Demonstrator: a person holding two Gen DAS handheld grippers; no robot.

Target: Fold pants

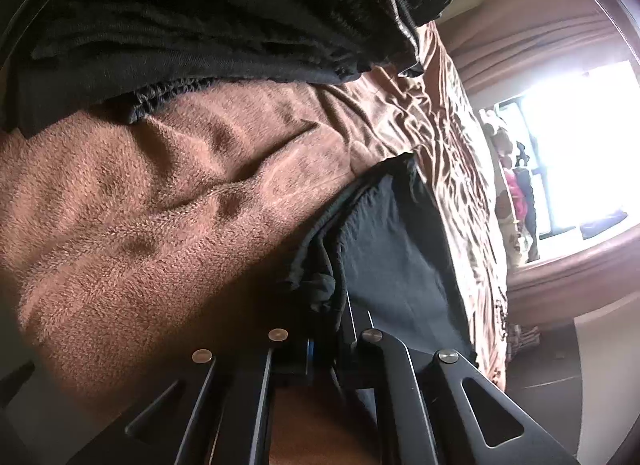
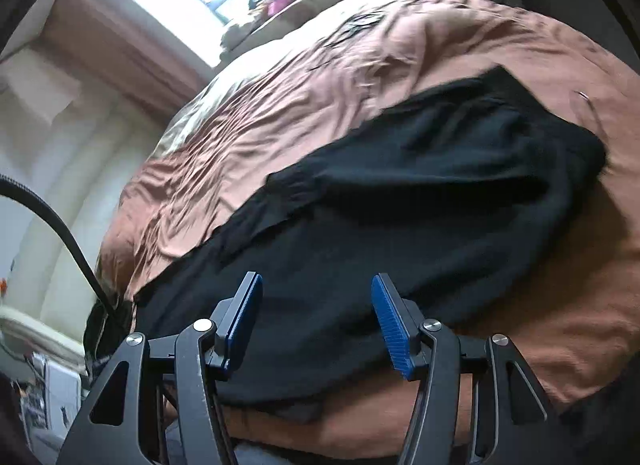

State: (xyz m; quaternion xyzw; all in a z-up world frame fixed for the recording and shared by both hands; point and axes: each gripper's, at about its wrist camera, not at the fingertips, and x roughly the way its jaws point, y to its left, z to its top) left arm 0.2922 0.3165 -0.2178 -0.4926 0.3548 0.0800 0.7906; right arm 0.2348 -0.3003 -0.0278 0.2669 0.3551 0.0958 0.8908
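The black pants (image 2: 420, 201) lie spread across the brown bed cover (image 2: 280, 113) in the right wrist view. My right gripper (image 2: 316, 313) is open, its blue pads (image 2: 390, 321) apart just above the near part of the pants, holding nothing. In the left wrist view my left gripper (image 1: 324, 305) is shut on a bunched edge of the black pants (image 1: 392, 249), and the cloth runs away from the jaws over the cover. More dark cloth (image 1: 224, 13) hangs across the top of that view.
The brown fleece cover (image 1: 140, 205) is rumpled. A bright window (image 1: 580, 145) with curtains is beyond the bed, with clothes and clutter by it. A black cable (image 2: 60, 233) crosses at left of the right wrist view, above floor clutter (image 2: 48, 385).
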